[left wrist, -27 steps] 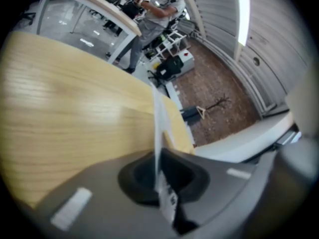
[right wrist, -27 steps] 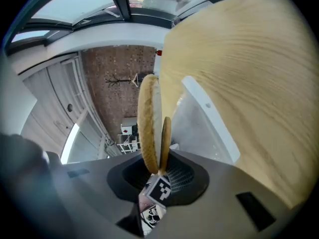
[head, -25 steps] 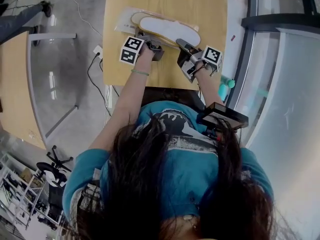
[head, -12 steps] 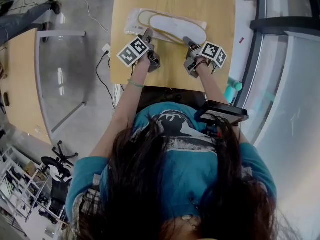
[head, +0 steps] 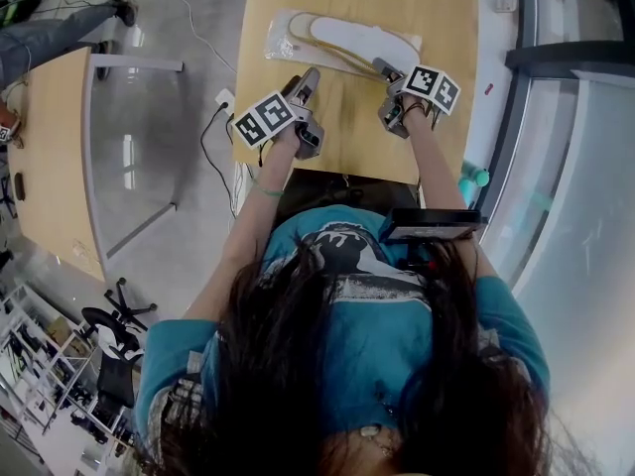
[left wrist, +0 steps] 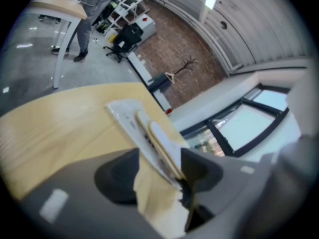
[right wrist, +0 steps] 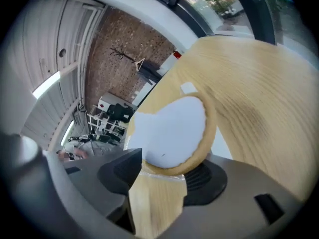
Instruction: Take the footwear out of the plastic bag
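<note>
both grippers have just let go. a second ago the left gripper [head: 306,79] was shut, down at the near left edge of the bag [head: 281,34], and the right gripper [head: 390,71] was narrowly closed at the slippers' right end. now the left one has come up and back from the bag, with its jaws wide and only bare table [head: 437,8] showing between them. the bag and the slippers [head: 365,42], seen edge-on in its own view, lie just ahead of the tips, and nothing is pressed. the right gripper's jaws have just been opening too and now stand wide. the rounded end of a slipper sits right at their mouth, with a clear plastic edge under it, but the pads do not bear on it.

the pair lies flat at the far side of the table, about where it was before. it looks to be still inside the clear bag, though how far the right end pokes out cannot be told. so the task seems no further on: the last grip freed nothing, and this looks like a regrip. the likely need is one gripper pinning the plastic alone while the other takes a slipper by its end and draws it out sideways. thin film is easy to pinch together with the sole, and that would drag the whole bag along
</note>
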`<state>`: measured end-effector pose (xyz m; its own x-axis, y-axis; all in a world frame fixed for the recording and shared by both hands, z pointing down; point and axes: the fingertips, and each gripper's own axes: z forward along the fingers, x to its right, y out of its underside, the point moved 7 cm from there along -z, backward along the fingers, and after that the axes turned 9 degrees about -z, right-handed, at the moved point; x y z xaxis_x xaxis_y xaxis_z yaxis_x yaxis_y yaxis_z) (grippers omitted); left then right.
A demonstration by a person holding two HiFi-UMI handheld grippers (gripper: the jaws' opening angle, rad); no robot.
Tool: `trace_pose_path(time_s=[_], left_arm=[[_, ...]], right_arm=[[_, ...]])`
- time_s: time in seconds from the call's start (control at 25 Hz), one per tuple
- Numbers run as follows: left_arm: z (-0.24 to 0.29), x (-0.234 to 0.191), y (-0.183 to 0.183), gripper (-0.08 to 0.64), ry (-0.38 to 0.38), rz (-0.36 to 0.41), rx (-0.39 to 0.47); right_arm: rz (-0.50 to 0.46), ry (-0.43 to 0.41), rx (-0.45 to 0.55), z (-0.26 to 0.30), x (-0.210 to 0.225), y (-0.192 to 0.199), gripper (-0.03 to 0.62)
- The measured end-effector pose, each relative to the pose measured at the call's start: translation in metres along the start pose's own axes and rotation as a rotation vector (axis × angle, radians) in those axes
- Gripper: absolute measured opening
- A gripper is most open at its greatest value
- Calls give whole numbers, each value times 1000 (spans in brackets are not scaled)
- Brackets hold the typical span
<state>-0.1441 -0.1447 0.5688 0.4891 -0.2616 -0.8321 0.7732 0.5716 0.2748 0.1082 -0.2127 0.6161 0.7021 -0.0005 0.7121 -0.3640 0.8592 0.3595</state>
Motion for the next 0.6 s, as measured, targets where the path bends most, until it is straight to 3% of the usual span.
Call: trace_pose_path(time_s=[0.12,0.32,0.48,0.6], left_arm=[[-9,2,2,247,42,12,-33],[-29,-5,6,247,85,1,-55],[-40,-8,8,246,118,23,-71],[-50,-7,11,246,150,88,-94]], right_arm=[[-33,16,-16,-9,-11,3,250],[68,-2,-60,-30,-21,38,250],[82,-15,-15,-54,-30,61,250],[86,-50,24,-72,-42,77,249]])
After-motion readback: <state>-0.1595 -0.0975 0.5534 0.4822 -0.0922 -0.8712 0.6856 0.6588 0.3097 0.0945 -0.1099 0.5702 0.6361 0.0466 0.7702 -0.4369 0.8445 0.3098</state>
